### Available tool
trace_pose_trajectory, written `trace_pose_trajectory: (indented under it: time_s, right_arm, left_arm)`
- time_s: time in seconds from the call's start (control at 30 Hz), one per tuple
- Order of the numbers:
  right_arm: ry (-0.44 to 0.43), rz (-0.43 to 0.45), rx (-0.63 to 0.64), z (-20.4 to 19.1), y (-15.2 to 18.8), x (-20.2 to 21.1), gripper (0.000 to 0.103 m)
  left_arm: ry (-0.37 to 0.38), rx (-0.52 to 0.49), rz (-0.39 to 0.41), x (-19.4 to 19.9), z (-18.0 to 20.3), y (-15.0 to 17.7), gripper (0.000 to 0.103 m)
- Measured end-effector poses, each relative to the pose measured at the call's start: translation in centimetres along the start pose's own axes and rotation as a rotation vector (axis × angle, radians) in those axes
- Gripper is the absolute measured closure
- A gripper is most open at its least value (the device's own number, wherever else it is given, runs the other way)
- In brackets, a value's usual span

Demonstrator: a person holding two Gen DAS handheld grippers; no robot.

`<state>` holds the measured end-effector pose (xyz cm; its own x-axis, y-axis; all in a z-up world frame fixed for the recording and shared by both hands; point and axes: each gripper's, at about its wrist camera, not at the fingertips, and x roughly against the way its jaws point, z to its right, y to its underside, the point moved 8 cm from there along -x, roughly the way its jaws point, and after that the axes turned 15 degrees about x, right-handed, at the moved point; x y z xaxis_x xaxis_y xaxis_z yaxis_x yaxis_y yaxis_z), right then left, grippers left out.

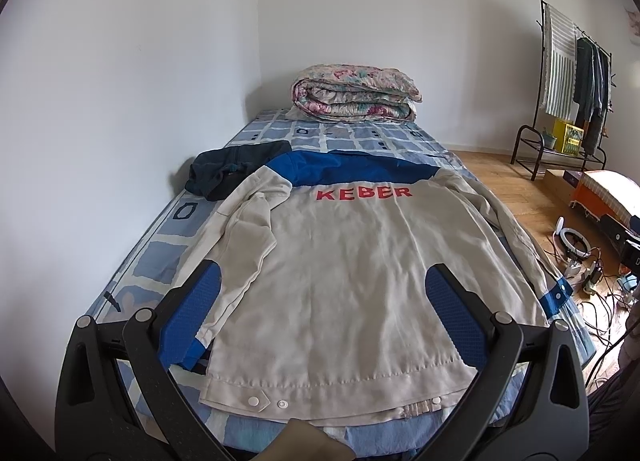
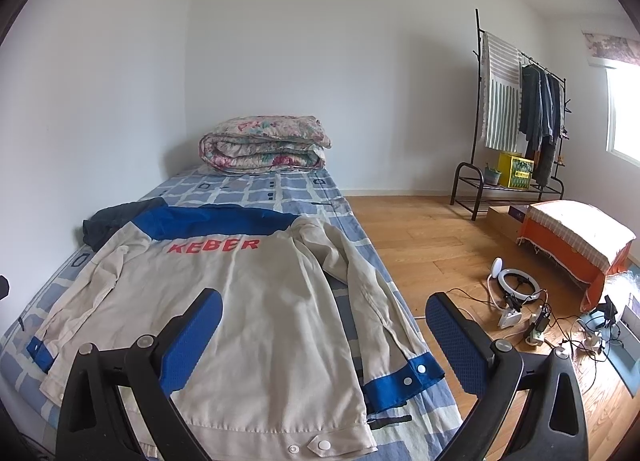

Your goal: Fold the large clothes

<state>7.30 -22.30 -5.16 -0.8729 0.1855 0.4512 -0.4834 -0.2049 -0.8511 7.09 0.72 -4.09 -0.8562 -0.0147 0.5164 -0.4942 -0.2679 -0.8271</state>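
Beige cloth of the jacket (image 1: 340, 269), lying back-up and flat on the bed (image 1: 168, 253), is being hovered over by the left gripper (image 1: 320, 313) and right gripper (image 2: 324, 337), jaws wide and empty, and is risking snagging on the dark garment (image 1: 236, 173) touching its shoulder, or its right sleeve (image 2: 376, 301) slipping floorward over the edge.

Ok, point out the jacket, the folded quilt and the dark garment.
jacket (image 1: 340, 261), left wrist view, middle of its back.
folded quilt (image 1: 356, 95), left wrist view, front of the roll.
dark garment (image 1: 224, 173), left wrist view, crumpled middle.
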Motion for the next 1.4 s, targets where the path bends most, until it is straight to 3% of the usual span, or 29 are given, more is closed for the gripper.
trace_pose_trajectory:
  time_s: [1.4]
  right_arm:
    - [-0.012, 0.011, 0.006, -0.61, -0.58, 0.06, 0.0]
  left_arm:
    - [-0.002, -0.002, 0.004, -0.18, -0.07, 0.19, 0.0]
